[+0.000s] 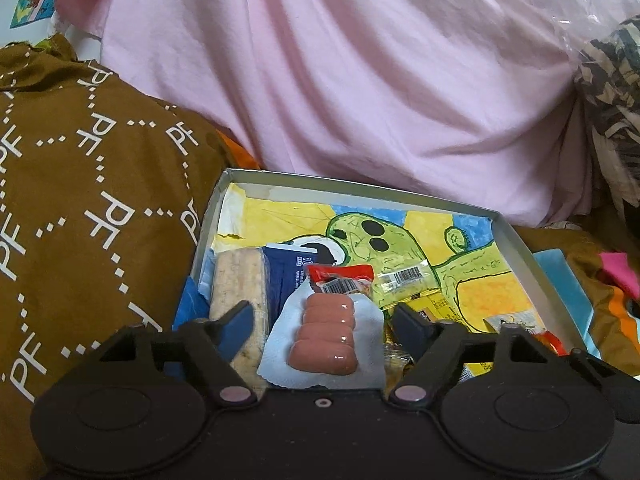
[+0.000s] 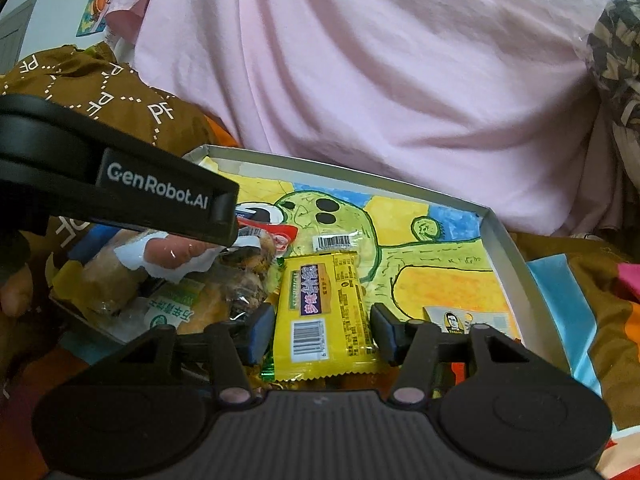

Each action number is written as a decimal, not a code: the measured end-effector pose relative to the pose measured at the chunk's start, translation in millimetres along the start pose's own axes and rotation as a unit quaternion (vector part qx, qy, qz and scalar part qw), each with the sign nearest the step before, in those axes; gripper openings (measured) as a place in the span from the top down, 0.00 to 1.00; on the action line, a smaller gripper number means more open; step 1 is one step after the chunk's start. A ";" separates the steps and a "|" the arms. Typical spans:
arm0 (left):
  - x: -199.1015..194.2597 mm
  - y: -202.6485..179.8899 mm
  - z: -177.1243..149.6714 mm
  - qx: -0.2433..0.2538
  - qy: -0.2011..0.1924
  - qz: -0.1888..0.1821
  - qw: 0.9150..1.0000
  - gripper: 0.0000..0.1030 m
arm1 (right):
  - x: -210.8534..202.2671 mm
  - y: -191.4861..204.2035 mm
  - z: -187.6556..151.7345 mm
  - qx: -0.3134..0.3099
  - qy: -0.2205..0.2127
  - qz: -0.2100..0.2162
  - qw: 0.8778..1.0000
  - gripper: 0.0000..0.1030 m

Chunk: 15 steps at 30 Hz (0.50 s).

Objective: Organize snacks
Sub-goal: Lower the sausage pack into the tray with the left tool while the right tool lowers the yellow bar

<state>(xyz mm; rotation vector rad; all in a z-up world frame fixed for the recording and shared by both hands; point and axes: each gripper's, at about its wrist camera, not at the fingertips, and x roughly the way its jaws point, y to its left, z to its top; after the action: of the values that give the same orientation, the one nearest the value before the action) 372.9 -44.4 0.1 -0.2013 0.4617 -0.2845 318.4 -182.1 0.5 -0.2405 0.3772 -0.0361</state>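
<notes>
A shallow white box (image 1: pixel 360 184) lined with a green cactus drawing holds the snacks. My left gripper (image 1: pixel 322 326) is open over its near left part. A pack of pink sausages (image 1: pixel 324 336) on blue-white backing lies between the fingers, and the pads stand clear of it. A cracker pack (image 1: pixel 240 280) and a dark blue packet (image 1: pixel 288 276) lie beside it. In the right wrist view my right gripper (image 2: pixel 322 332) is open around a yellow wrapped bar (image 2: pixel 324 312) lying in the box (image 2: pixel 360 174). The left gripper's black housing (image 2: pixel 160 196) crosses the left side there.
A big pink cloth (image 1: pixel 360 80) rises behind the box and brown fabric printed with letters (image 1: pixel 100 200) lies to its left. A small barcoded packet (image 2: pixel 336 242) and a packet with a printed face (image 2: pixel 460 320) lie in the box. Blue paper (image 1: pixel 568 280) lies outside its right wall.
</notes>
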 end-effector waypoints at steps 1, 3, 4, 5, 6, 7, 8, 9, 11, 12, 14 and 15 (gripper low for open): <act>-0.9 0.8 0.2 -0.004 -0.001 -0.001 1.000 0.21 | -0.6 -0.3 0.2 0.002 -0.001 -0.001 1.000 0.36; -2.5 2.9 1.5 -0.014 -0.001 -0.004 1.000 0.18 | -2.8 -1.4 0.7 0.007 -0.007 -0.003 1.000 0.28; -3.8 3.9 2.5 -0.019 -0.004 -0.005 1.000 0.15 | -4.5 -2.3 1.2 0.010 -0.010 -0.003 1.000 0.22; -6.2 4.6 3.6 -0.024 -0.009 -0.005 1.000 0.14 | -6.4 -3.3 1.6 0.013 -0.013 -0.003 1.000 0.18; -8.8 5.1 4.8 -0.028 -0.014 -0.005 0.999 0.13 | -8.6 -4.1 2.1 0.016 -0.016 -0.003 1.000 0.17; -12.1 5.3 6.7 -0.030 -0.018 -0.004 0.999 0.13 | -11.1 -5.1 2.9 0.019 -0.019 -0.005 1.000 0.15; -15.2 4.8 9.2 -0.030 -0.021 -0.002 0.999 0.13 | -13.8 -6.1 4.0 0.022 -0.022 -0.007 1.000 0.12; -18.3 4.5 11.1 -0.030 -0.025 -0.001 0.999 0.10 | -16.9 -7.2 5.0 0.025 -0.025 -0.008 0.999 0.11; -28.8 3.6 15.3 -0.028 -0.040 0.008 0.999 0.02 | -24.6 -10.5 7.5 0.035 -0.032 -0.009 0.999 0.07; -34.5 3.5 17.1 -0.027 -0.049 0.013 0.998 0.01 | -28.6 -12.5 9.0 0.039 -0.036 -0.010 0.999 0.06; -47.6 3.3 21.1 -0.025 -0.063 0.022 0.997 0.01 | -39.1 -15.8 12.3 0.049 -0.045 -0.013 0.998 0.01; -53.2 3.5 23.3 -0.024 -0.066 0.028 0.997 0.01 | -43.8 -17.9 14.0 0.055 -0.049 -0.013 0.997 0.01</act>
<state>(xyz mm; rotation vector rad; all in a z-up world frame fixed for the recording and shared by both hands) 338.9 -21.5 41.4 -0.2526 0.3423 -0.2045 282.9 -192.8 33.2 -0.1387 0.2726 -0.0708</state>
